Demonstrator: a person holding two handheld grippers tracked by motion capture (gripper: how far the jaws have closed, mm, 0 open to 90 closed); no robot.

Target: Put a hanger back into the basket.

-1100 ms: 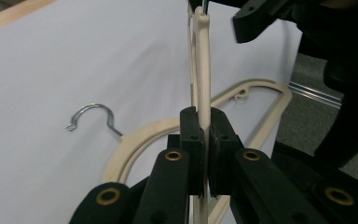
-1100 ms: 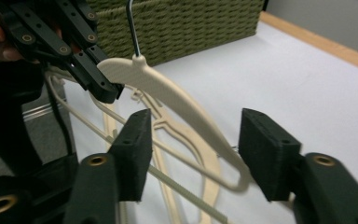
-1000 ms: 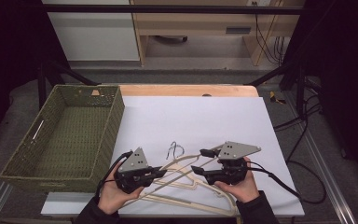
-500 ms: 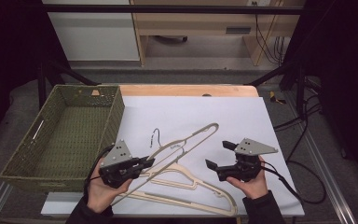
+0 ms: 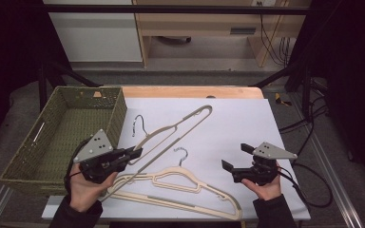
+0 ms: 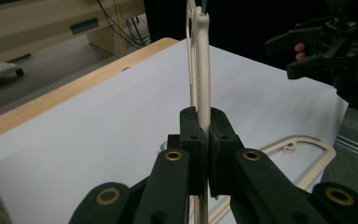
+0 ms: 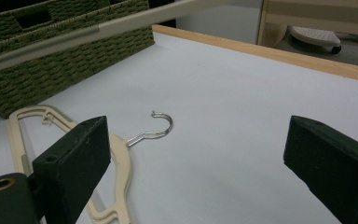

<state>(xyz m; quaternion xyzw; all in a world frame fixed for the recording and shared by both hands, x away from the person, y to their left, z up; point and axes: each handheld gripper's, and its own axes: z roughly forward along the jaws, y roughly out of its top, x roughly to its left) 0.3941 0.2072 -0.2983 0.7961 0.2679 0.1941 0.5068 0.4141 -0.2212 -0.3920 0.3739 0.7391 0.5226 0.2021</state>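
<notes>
My left gripper [image 5: 134,153] is shut on the bar of a beige hanger [image 5: 180,126], held tilted above the table with its wire hook [image 5: 138,122] toward the basket. In the left gripper view the pads [image 6: 189,135] pinch that hanger [image 6: 200,60] edge-on. A second beige hanger [image 5: 185,187] lies flat on the white sheet, hook [image 5: 181,153] pointing away. My right gripper [image 5: 237,156] hovers at the right; its jaws have just been opening and stand open with nothing between them [image 7: 200,158]. Below them lie the flat hanger [image 7: 116,172] and its hook [image 7: 161,126].
A green woven basket [image 5: 116,111] stands at the table's left, seen also in the right gripper view as the basket [image 7: 65,65]. The white sheet [image 5: 237,123] covers the table, with a wooden edge [image 5: 190,91] at the back. Cables trail off to the right.
My left gripper has lifted one hanger and carried it left and up. My right gripper has let go of the hangers, opened wide and drawn off to the right.
</notes>
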